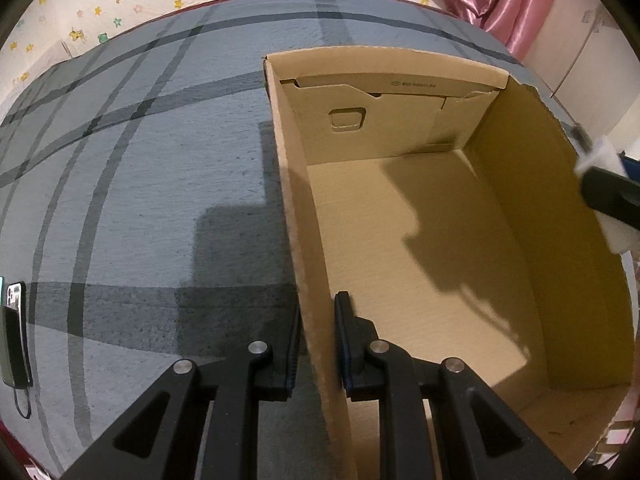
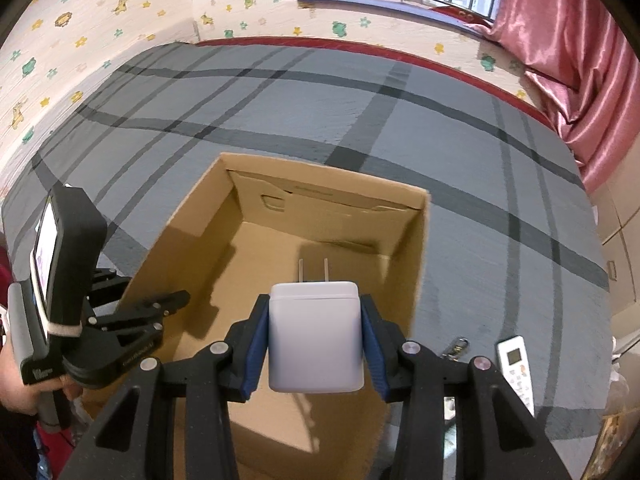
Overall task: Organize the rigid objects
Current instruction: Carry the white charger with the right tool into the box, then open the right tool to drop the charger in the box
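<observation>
White moulded plastic is forming the shell of the charger [image 2: 316,336], so it is likely handling as a light, rigid, smooth-sided block that could be slipping if clamped loosely; the two metal prongs [image 2: 314,270] at its far end are the part most likely to be bending or snagging, and the flat opposite sides are offering the soundest place to take hold. The right gripper [image 2: 316,340] is doing exactly that: its blue-padded fingers [image 2: 252,344] are pressing on the left and right faces of the charger, with the body sitting between them and the prongs projecting forward past the fingertips. Beyond and below those fingers the open cardboard box [image 2: 416,248] is standing on the grey plaid bed cover [image 2: 500,200], its floor bare. The left gripper [image 1: 316,344] is clamping the near side wall of the box [image 1: 316,240], one finger lying outside the wall and one inside, nearly closed. To the right of the right-hand fingers a remote control [image 2: 518,372] and a small key fob [image 2: 456,346] are lying on the cover.
</observation>
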A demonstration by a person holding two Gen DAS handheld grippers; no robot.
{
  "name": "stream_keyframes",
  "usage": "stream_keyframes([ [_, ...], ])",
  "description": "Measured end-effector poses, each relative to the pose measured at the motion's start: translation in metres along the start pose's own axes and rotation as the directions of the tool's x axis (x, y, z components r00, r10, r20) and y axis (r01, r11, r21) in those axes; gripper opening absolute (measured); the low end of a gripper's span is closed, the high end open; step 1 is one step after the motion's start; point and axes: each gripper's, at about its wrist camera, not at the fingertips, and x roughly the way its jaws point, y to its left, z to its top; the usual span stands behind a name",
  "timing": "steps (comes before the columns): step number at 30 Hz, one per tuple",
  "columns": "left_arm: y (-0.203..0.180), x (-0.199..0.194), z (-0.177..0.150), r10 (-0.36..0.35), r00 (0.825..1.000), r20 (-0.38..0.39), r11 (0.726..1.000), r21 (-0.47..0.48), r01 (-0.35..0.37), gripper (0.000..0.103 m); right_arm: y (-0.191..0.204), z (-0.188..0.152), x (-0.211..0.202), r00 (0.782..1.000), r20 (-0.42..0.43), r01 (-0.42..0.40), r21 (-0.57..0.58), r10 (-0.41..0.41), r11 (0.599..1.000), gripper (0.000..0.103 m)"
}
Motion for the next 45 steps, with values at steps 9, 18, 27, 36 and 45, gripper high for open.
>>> stream_keyframes([
  [9,0.001,0.000,0.000,-0.015,1.000,0.009,1.000,-0.022,0.015,0.019,0.016,0.010,0.033,0.998,-0.051,-0.033,0.012,0.034,0.999,0.046],
  [18,0.000,0.000,-0.001,-0.013,1.000,0.008,0.999,-0.032,0.014,0.019,0.017,0.012,0.083,0.986,-0.163,-0.033,0.049,0.040,0.998,0.046],
  [27,0.005,0.002,-0.001,-0.022,1.000,0.007,0.999,-0.047,0.023,0.019,0.018,0.010,0.116,0.968,-0.246,-0.026,0.076,0.044,0.997,0.046],
  [36,0.006,0.006,-0.002,-0.015,1.000,0.000,0.999,-0.045,0.015,0.019,0.018,0.007,0.133,0.959,-0.278,-0.037,0.095,0.062,0.995,0.047],
  [45,0.005,0.006,-0.002,-0.015,1.000,-0.014,0.999,-0.052,0.014,0.019,0.015,0.008,0.115,0.972,-0.230,-0.034,0.093,0.055,0.995,0.052],
])
